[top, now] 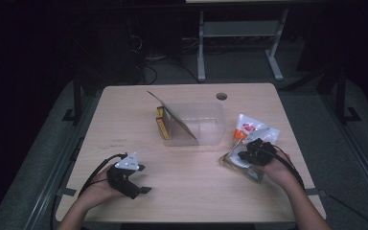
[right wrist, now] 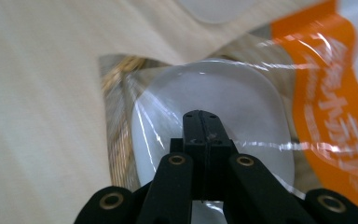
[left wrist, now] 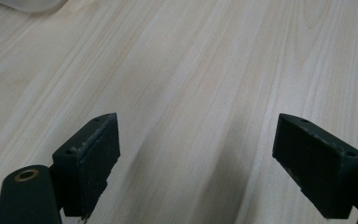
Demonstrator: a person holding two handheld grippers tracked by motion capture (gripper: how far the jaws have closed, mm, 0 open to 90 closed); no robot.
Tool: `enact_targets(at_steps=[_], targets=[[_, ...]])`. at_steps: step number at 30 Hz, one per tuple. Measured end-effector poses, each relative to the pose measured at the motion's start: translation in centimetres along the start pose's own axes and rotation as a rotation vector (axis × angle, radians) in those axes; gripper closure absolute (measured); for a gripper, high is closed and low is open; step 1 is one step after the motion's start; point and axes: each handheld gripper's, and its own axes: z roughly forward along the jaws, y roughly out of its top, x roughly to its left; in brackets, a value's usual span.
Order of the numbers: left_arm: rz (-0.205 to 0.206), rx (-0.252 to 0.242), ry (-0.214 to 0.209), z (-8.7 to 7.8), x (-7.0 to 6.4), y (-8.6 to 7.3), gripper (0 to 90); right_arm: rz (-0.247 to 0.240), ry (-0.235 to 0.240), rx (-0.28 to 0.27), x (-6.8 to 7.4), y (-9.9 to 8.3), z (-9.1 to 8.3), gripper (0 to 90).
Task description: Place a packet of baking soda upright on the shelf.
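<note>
Clear wrapped packet (top: 243, 165) lies lower right of the high view, beside the orange-white pouch (top: 249, 128). Right gripper (right wrist: 204, 122) presses on it, jaws together, nothing visibly pinched. Left gripper (left wrist: 196, 154) idle, wide open, empty. Clear bin (top: 196, 125) at centre; packets not yet binned.

Pale wood desk (top: 124, 124) with a round hole, clear plastic bin (top: 206, 122) at centre beyond both jaws, crinkly snack packets (top: 249, 129) beneath the right jaws
</note>
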Motion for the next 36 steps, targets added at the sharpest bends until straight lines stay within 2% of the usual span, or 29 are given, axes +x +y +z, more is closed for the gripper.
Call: enact_targets(at_steps=[4, 7, 9, 13, 15, 18, 22, 27, 36], targets=[[-0.003, -0.003, 0.001, -0.1, 0.0, 0.0, 14.3, -0.049, -0.012, 0.004, 1.3, 0.2, -0.4, 89.9], [-0.001, -0.003, 0.001, -0.1, 0.0, 0.0, 14.3, -0.049, -0.044, -0.013, 0.8, 0.4, -1.3, 89.9], [-0.001, 0.0, -0.001, -0.1, 0.0, 0.0, 14.3, -0.055, -0.079, 0.004, 0.5, 0.1, -1.8, 89.9], [0.002, 0.002, -0.005, 0.0, 0.0, 0.0, 14.3, -0.045, -0.093, 0.072, -0.1, -0.8, -1.6, 90.0], [0.009, 0.009, -0.007, 0.0, 0.0, 0.0, 14.3, -0.034, -0.073, 0.074, -0.2, -0.9, -1.5, 90.0], [0.011, 0.012, -0.009, 0.1, 0.0, 0.0, 14.3, -0.044, -0.034, 0.085, 0.1, -0.7, -1.6, 90.0], [0.005, 0.01, -0.01, 0.2, -0.1, 0.1, 14.3, -0.064, -0.008, 0.089, 0.4, -0.5, -1.5, 90.0], [0.006, 0.006, -0.009, 0.1, -0.1, 0.1, 14.3, -0.075, 0.073, 0.084, 1.0, -0.3, -1.3, 90.0], [0.005, 0.009, -0.014, 0.2, -0.1, 0.1, 14.3, -0.195, 0.18, 0.06, 3.8, 1.2, 0.0, 90.0]])
